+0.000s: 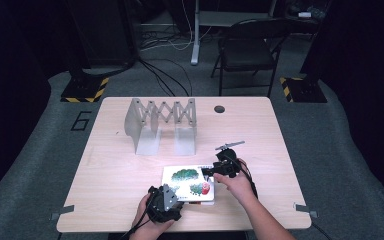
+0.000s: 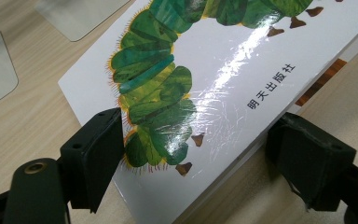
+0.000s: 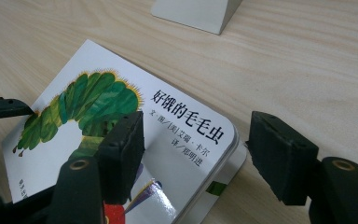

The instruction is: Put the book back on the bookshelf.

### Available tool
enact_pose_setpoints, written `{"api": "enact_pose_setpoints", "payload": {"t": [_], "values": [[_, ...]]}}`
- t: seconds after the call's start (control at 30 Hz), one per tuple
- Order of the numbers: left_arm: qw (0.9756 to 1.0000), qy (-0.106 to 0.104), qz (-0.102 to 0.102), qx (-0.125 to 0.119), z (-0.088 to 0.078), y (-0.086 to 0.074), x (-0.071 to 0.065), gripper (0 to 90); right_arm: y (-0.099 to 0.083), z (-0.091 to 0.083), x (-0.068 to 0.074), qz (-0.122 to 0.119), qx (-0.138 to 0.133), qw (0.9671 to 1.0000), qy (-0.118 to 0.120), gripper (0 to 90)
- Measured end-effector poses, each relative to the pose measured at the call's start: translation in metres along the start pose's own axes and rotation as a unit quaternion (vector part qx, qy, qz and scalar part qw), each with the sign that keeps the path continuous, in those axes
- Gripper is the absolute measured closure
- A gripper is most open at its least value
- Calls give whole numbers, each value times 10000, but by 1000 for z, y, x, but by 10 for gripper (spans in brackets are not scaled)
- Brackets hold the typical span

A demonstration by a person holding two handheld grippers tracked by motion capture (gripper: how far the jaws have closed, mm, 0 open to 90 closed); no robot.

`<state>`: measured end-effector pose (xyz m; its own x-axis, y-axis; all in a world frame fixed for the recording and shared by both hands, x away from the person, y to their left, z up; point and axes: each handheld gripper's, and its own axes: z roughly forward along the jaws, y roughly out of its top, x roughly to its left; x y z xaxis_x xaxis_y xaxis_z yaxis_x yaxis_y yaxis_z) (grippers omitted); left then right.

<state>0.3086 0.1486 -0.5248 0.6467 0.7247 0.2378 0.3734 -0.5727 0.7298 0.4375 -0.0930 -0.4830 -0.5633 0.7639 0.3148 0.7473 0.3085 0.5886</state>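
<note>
- A white board book with a green caterpillar on its glossy cover (image 1: 189, 184) lies flat near the front edge of the pale wooden table (image 1: 110, 170), a little right of centre in the high view.
- The left gripper (image 2: 193, 161) sits at the book's near left corner; in the left gripper view one black jaw rests over the cover beside the caterpillar's tail, while the other stands just off the page edge, over the tabletop. The corner lies between the jaws, but whether the pads press on it cannot be told.
- The right gripper (image 3: 196, 154) is at the book's right edge. Its jaws stand apart, one above the cover near the printed black title, the other clear of the rounded corner over bare wood, with a visible gap to the book. Nothing is gripped there.
- In the high view the person's two hands come up from the bottom edge, one on each gripper, with the book between them.
- Behind the book, well apart from it, stands a grey expandable metal book rack with a criss-cross back (image 1: 162, 122); its flat foot shows at the top of the right gripper view.
- A small dark round hole (image 1: 219, 108) sits near the far edge.
- Beyond the table stands a black folding chair (image 1: 247, 50) on the grey floor.
- Nothing lies between the book and the rack.
</note>
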Motion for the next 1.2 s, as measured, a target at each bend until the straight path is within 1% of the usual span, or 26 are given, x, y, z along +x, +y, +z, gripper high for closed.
{"api": "enact_pose_setpoints", "payload": {"t": [0.03,0.07,0.13,0.27,0.33,0.37,0.43,0.5,0.53,0.57,0.63,0.7,0.8,0.93,1.0,1.07,1.1,1.13,1.17,1.2], "values": [[10000,6,-7,1,0,0,0,197,0,0,-1,-7,-1,10000,10,345],[10000,9,-10,3,0,0,0,197,0,0,-1,82,19,10000,34,344],[10000,18,-19,7,0,0,0,197,0,1,-2,166,45,9998,68,341],[10000,48,-43,8,0,0,-1,197,-1,3,-1,197,94,9997,127,332],[10000,75,-44,-21,1,0,-1,197,-1,4,-3,110,83,9998,160,330],[9999,116,-44,-35,1,0,-2,197,-1,4,-2,122,90,9997,174,329],[10000,78,-42,-30,1,0,-2,197,-1,5,-2,149,85,9996,203,323],[9999,86,-49,-20,1,0,-2,197,-1,7,-2,177,132,9995,232,316],[9999,142,-54,-38,1,0,-3,197,-1,7,-2,183,139,9994,251,314],[9999,150,-62,-39,1,0,-3,197,-1,7,-2,215,164,9993,271,313],[9998,154,-71,-53,2,0,-3,197,-1,9,-3,262,129,9992,290,310],[9998,153,-102,-66,2,1,-3,197,-1,11,-4,231,179,9990,329,304],[9998,159,-103,-68,3,1,-3,197,-1,13,-4,288,218,9986,392,298],[9998,153,-98,-67,3,1,-3,197,-1,16,-4,256,236,9985,432,280],[9999,91,-95,-46,2,1,-3,197,-1,17,-4,286,250,9982,472,279],[9999,93,-81,-37,2,1,-3,197,-1,17,-6,339,279,9976,532,281],[9998,156,-98,-61,3,1,-3,197,-1,18,-6,374,295,9973,564,283],[9999,90,-95,-42,2,1,-3,197,-1,18,-7,366,311,9970,607,284],[9999,96,-75,-35,2,1,-3,197,-1,19,-7,368,287,9970,624,284],[9999,96,-77,-34,2,1,-3,197,-1,19,-7,449,346,9961,669,286]]}}
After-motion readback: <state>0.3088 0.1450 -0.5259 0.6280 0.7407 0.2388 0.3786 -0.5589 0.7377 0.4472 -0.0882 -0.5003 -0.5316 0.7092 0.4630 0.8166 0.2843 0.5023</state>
